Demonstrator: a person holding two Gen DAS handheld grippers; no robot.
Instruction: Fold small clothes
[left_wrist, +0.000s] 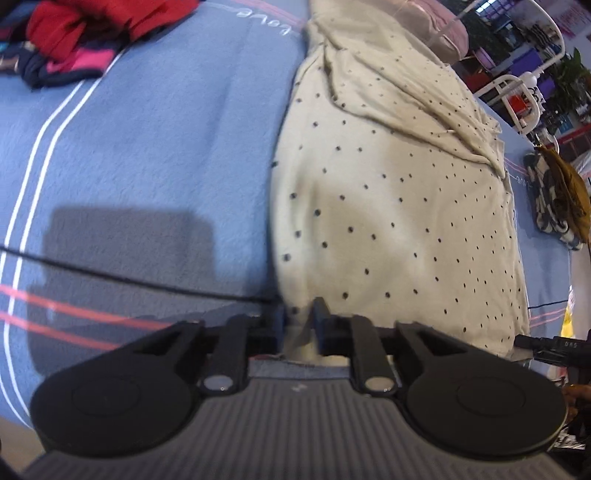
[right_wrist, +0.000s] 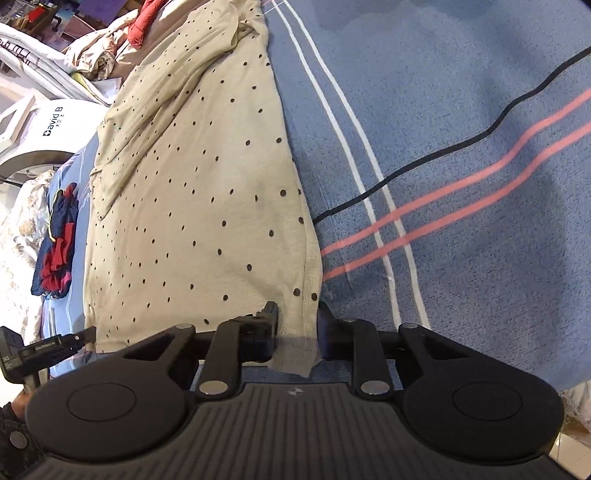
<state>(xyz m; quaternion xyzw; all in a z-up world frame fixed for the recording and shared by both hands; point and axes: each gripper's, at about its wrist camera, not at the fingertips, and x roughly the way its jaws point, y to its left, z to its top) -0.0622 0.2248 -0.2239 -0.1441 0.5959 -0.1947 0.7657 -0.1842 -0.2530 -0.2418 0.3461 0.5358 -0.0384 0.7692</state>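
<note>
I'm working on one blue striped blanket (left_wrist: 155, 155), which fills both views. On it lies one cream dotted garment (left_wrist: 388, 206), running from the bottom centre to the top of each frame, right of middle in the left view, left of middle in the right.

I judge the step to be taking hold of the bottom hem at its two corners, before the first fold. My left gripper (left_wrist: 299, 325), bottom centre of its frame, is nearly together with a pinch of hem in it. My right gripper (right_wrist: 295, 328) stands wider, hem corner between the jaws; I cannot tell whether its pads press yet. Next I'd need both grips firm, then lift evenly and carry the hem toward the top.

One pile of red and navy clothes (left_wrist: 74, 40) sits upper left.
</note>
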